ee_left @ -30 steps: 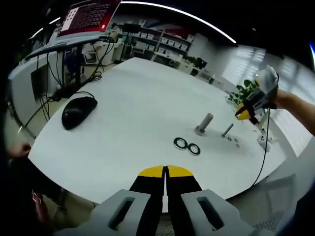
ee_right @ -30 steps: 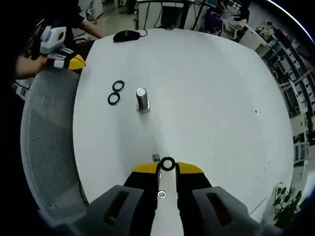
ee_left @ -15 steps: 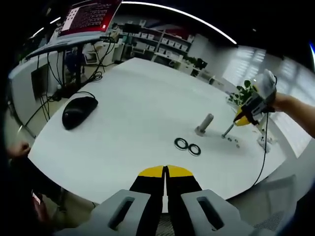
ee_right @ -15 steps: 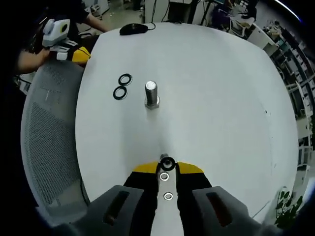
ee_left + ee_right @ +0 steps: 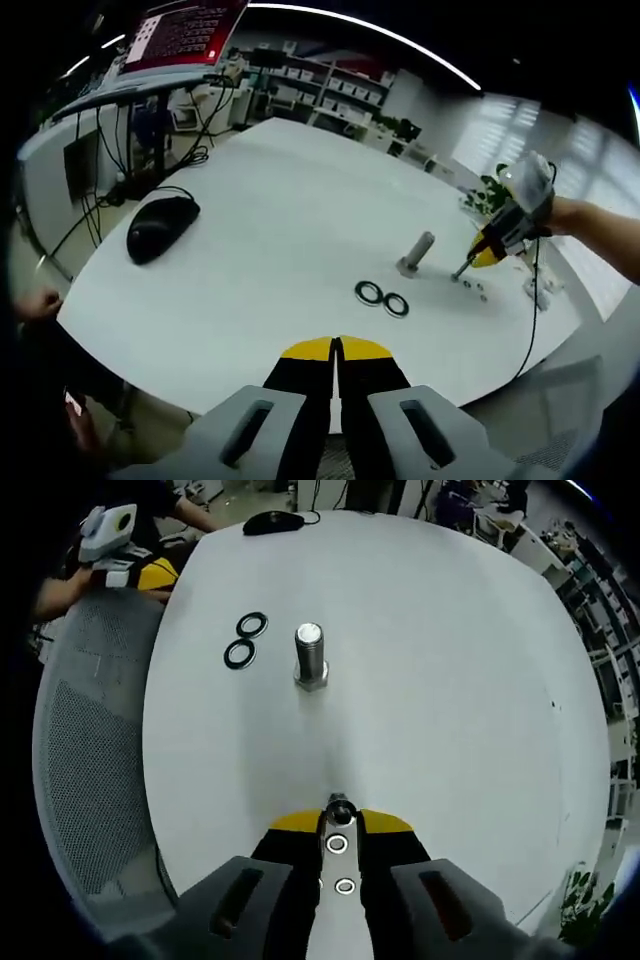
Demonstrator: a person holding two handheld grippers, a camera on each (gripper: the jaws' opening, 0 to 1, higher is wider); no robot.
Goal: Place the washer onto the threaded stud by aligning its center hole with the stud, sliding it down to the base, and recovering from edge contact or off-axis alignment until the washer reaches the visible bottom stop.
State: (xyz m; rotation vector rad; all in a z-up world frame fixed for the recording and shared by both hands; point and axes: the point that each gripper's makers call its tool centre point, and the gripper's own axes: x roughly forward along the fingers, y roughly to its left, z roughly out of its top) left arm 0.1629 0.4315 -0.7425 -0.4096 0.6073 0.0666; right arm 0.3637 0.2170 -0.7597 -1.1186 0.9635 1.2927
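Note:
In the right gripper view my right gripper (image 5: 340, 822) is shut on a small dark washer (image 5: 340, 806) at its tips. The washer sits right over the top of a thin threaded stud, whose shaft is hidden beneath it. Two small silver washers (image 5: 338, 844) lie on the table between the jaws. In the left gripper view the right gripper (image 5: 484, 254) tilts down onto the thin stud (image 5: 462, 267). My left gripper (image 5: 336, 346) is shut with nothing in it, held off the near table edge.
A thick upright bolt (image 5: 310, 656) stands mid-table with two black rings (image 5: 245, 640) beside it. A black mouse (image 5: 160, 226) lies at the left of the white round table (image 5: 270, 200). A grey mesh chair (image 5: 90, 760) stands by the table edge.
My right gripper has come down and closer to the thin stud with the washer, so the washer now sits over the stud's top. The left gripper has stayed still.

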